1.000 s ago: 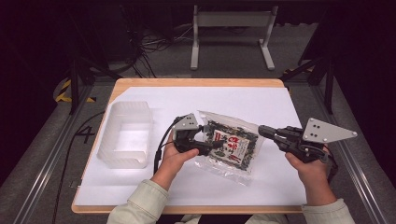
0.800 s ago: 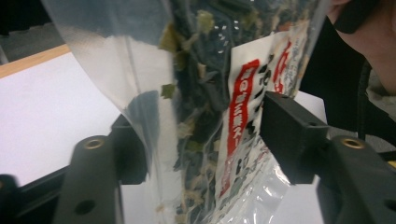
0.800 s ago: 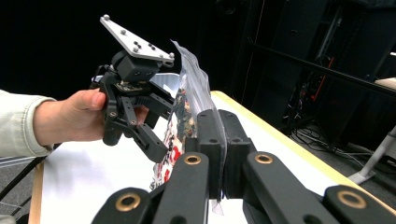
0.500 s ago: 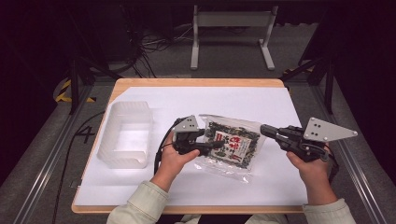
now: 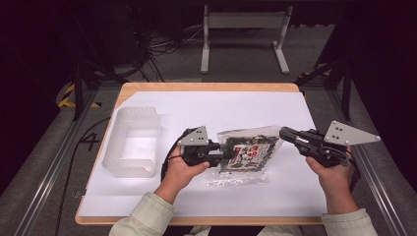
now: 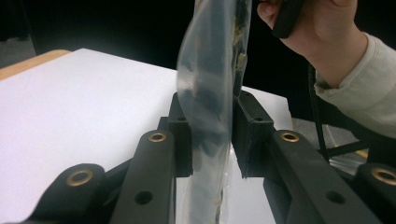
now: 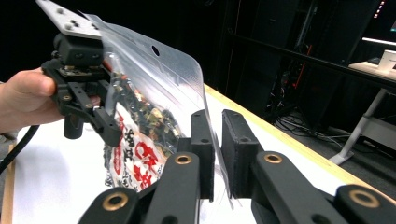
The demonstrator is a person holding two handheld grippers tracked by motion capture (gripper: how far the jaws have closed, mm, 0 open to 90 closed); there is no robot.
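Clear plastic bag of dark dried food held above the white-covered counter.
Left tongs grip its left edge; right tongs stand slightly parted around its opposite edge.

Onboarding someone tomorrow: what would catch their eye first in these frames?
First, the clear plastic snack bag with a dark printed label, held above the middle of the white-covered table between two handheld grippers. The left gripper has its fingers around the bag's edge; the right gripper meets the opposite edge. An empty translucent plastic bin sits to the left.
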